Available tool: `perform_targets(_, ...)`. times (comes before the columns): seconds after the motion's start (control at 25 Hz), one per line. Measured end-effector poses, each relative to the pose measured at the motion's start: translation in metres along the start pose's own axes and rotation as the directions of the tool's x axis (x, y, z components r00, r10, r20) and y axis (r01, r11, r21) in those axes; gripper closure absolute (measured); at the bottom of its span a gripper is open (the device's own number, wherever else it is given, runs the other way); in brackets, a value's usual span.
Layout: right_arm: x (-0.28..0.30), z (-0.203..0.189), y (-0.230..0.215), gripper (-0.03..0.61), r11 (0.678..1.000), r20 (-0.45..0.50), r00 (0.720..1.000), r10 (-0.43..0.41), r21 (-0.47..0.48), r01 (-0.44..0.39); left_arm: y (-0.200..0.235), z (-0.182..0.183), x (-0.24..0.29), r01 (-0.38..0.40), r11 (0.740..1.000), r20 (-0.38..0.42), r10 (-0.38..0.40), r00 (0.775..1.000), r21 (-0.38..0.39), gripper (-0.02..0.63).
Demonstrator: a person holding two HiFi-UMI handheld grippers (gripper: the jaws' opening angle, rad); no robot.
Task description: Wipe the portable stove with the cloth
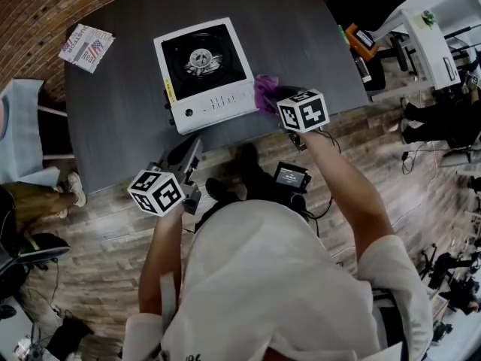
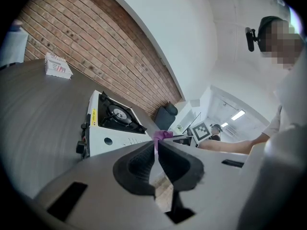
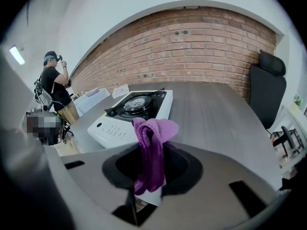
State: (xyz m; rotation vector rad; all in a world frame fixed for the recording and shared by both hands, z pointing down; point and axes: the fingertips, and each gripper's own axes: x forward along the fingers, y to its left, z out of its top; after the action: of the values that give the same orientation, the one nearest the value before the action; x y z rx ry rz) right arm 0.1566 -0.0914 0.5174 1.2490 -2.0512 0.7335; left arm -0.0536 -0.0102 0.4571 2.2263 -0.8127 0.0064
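My right gripper (image 3: 153,162) is clamping the purple cloth (image 3: 154,127), with a fold bunching above the jaw tips. The portable stove (image 3: 125,119) is sitting just ahead of this gripper and slightly to its left on the table (image 3: 220,114), control panel facing me. My left gripper (image 2: 156,152) is hanging back off the near table edge, jaws together on nothing. Wipe looks not started. I'm planning to press the loose fold flat on the white top, keep the clamp firm and sweep around the burner. The stove may slide, so the left could brace it.
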Motion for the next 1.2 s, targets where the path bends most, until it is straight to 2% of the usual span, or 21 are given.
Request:
perform_targets(0.16, -0.016, 0.013, 0.012, 0.477, 0.998, 0.101, 0.995, 0.001, -0.067, 0.006, 0.003, -0.003, -0.005, -0.005, 1.000, 0.003, 0.005, 1.000, -0.008, 0.583)
perform_targets(0.36, -0.021, 0.022, 0.061, 0.477, 0.982, 0.172, 0.981, 0.093, -0.181, -0.061, 0.004, -0.005, -0.011, -0.008, 1.000, 0.005, 0.008, 1.000, -0.007, 0.583)
perform_targets(0.56, -0.007, 0.016, 0.122, 0.477, 0.949, 0.172, 0.964, 0.203, -0.276, -0.150, 0.007, -0.006, -0.023, -0.022, 1.000, 0.012, 0.022, 1.000, -0.009, 0.583)
perform_targets(0.84, 0.021, -0.005, 0.193, 0.477, 0.894, 0.103, 0.942, 0.321, -0.360, -0.265, 0.019, -0.012, -0.054, -0.080, 0.996, 0.034, 0.081, 0.996, -0.032, 0.583)
perform_targets(1.0, 0.039, -0.013, 0.227, 0.477, 0.844, 0.063, 0.934, 0.351, -0.454, -0.286, 0.026, -0.014, -0.067, -0.110, 0.993, 0.045, 0.112, 0.993, -0.047, 0.583)
perform_targets(1.2, 0.064, -0.029, 0.259, 0.477, 0.746, -0.003, 0.945, 0.328, -0.613, -0.261, 0.032, -0.016, -0.080, -0.131, 0.990, 0.053, 0.134, 0.990, -0.054, 0.583)
